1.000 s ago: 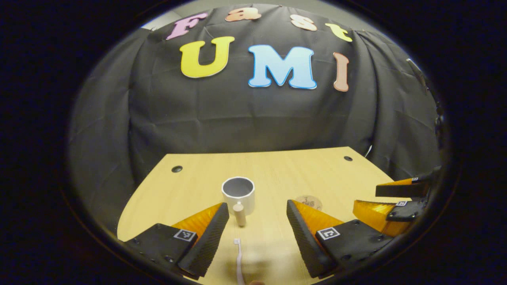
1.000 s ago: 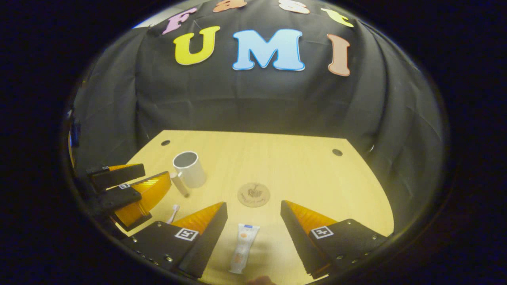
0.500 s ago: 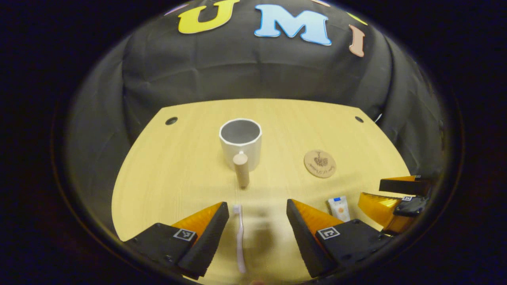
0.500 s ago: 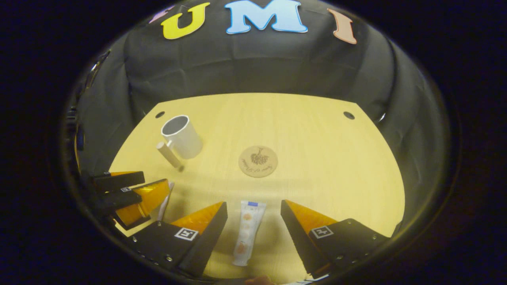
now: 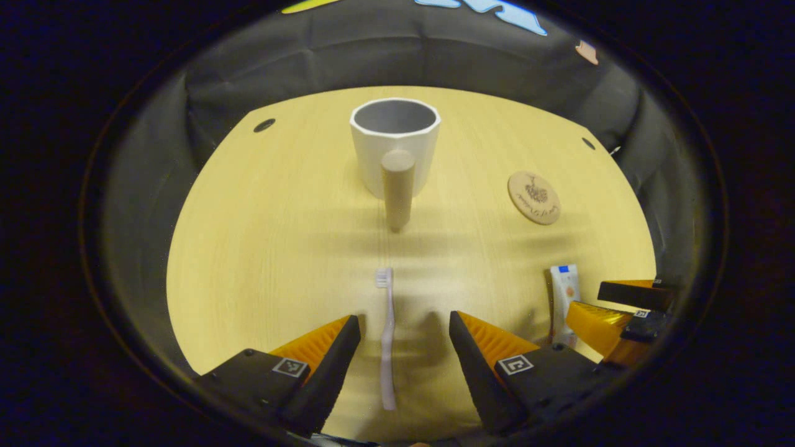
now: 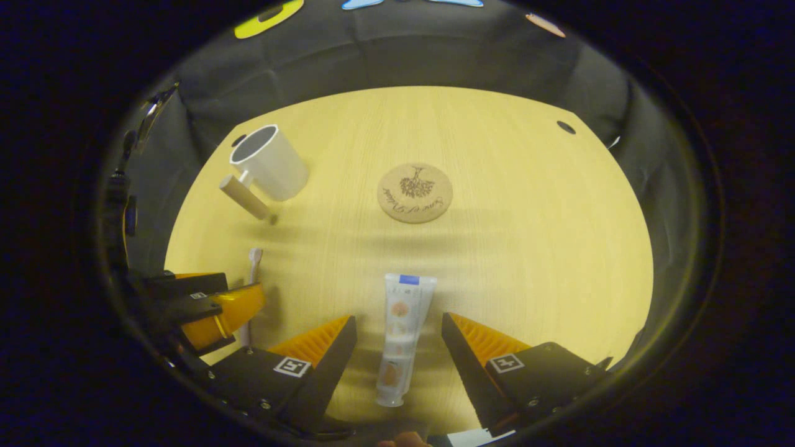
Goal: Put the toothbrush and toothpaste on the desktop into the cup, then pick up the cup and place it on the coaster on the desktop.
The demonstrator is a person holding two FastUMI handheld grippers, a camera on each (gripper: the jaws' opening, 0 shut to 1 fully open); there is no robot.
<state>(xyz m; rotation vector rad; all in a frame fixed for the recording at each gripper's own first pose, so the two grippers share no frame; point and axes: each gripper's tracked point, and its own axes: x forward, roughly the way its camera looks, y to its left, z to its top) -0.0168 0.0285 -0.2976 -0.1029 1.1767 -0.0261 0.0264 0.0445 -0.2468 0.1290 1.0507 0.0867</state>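
Between parted tongs (image 5: 404, 326), toothbrush (image 5: 387, 338).

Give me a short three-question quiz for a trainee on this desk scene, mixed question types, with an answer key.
1. True or false: the white cup with a wooden handle already stands on the round wooden coaster.
2. Which item lies between the open left gripper fingers? A) pale toothbrush B) white toothpaste tube C) coaster
3. Fill in: both jaws of the right gripper are ____.

Key: 1 false; 2 A; 3 open.
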